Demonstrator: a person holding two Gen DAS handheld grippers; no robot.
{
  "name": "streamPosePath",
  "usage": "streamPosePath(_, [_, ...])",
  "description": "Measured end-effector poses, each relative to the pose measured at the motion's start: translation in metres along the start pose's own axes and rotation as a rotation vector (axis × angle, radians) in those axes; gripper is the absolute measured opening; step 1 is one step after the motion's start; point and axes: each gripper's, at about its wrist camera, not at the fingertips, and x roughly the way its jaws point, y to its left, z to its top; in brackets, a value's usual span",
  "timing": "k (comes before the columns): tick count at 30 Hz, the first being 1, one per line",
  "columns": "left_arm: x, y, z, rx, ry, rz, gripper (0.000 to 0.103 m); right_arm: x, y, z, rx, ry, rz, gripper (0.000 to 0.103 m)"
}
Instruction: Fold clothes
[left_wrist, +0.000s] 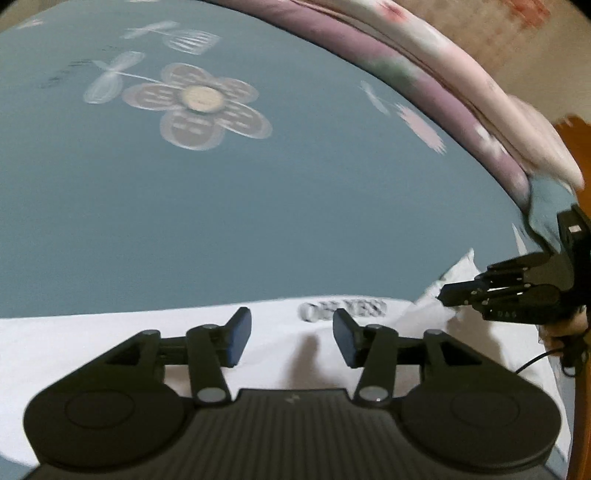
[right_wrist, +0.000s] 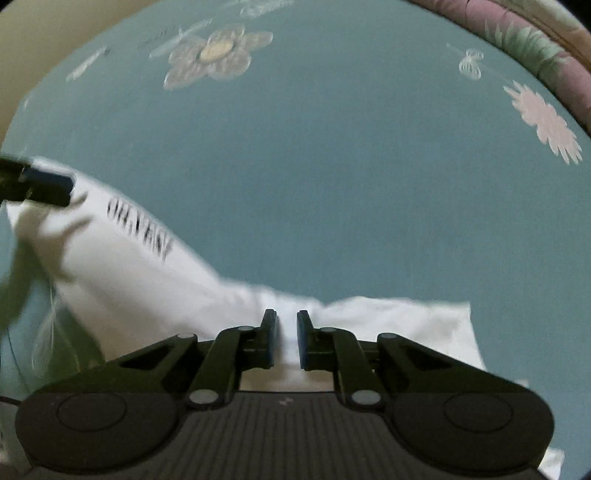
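A white T-shirt (left_wrist: 110, 343) with dark printed letters (left_wrist: 343, 310) lies on the teal bedsheet (left_wrist: 184, 221). My left gripper (left_wrist: 291, 332) hovers just above the shirt's upper edge, open, with only bare cloth showing between its blue pads. In the right wrist view, one finger of the left gripper (right_wrist: 48, 188) shows at the shirt's far left corner. My right gripper (right_wrist: 287, 317) has its jaws nearly together with a ridge of the white shirt (right_wrist: 147, 295) pinched between them. The left wrist view shows the right gripper (left_wrist: 443, 295) at the shirt's right side, where the cloth rises in a peak.
The sheet carries printed flowers (left_wrist: 195, 103) and a butterfly (right_wrist: 471, 64). A rolled pink and purple floral quilt (left_wrist: 424, 85) borders the bed's far right edge. A wooden frame (left_wrist: 576, 147) stands beyond it. A hand and cable (left_wrist: 565, 332) are behind the right gripper.
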Motion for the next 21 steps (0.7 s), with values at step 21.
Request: streamPosePath(21, [0.024,-0.041,-0.017,0.13,0.081,-0.035,0.062,-0.006,-0.022,0.039,0.069,-0.043,0.127,0.018])
